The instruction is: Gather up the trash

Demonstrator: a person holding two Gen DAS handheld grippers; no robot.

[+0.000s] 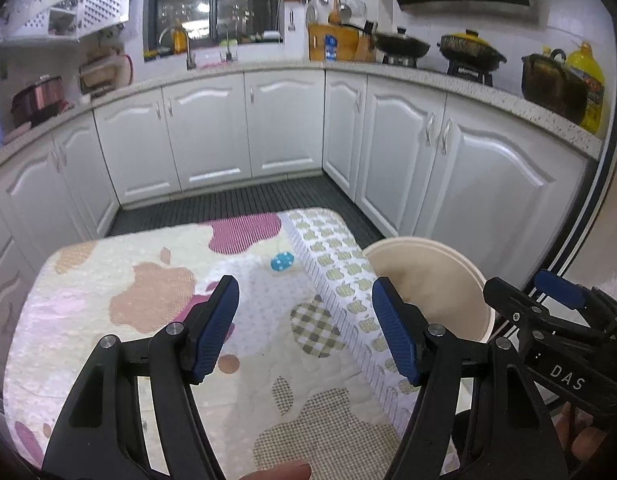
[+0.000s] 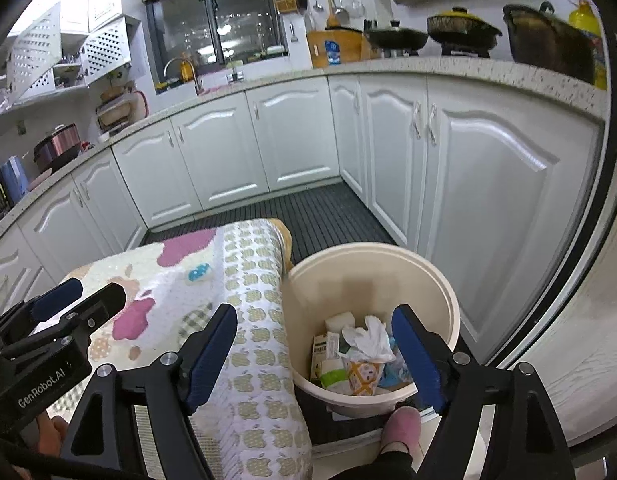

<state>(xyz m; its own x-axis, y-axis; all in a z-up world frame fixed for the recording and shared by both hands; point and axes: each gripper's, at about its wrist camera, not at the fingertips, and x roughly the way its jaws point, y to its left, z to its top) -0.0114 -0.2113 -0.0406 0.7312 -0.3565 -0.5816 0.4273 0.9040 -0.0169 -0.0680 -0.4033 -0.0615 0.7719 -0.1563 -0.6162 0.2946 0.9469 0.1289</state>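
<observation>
Both jaws spread wide and empty: left gripper above the patterned tablecloth, right gripper over the cream bin holding tissue and cartons. Only 1 scrap left, a blue dotted wrapper near the cloth's ridge. Likely to skid away or snag fabric under a shallow pinch.

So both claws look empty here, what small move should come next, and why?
Probably move the left claw forward toward the small blue white-dotted piece on the patterned tablecloth. Both it and the right claw are open and empty, that piece seems to be the only item left on the cloth, and the cream plastic bin already holds wrappers and tissue.
</observation>
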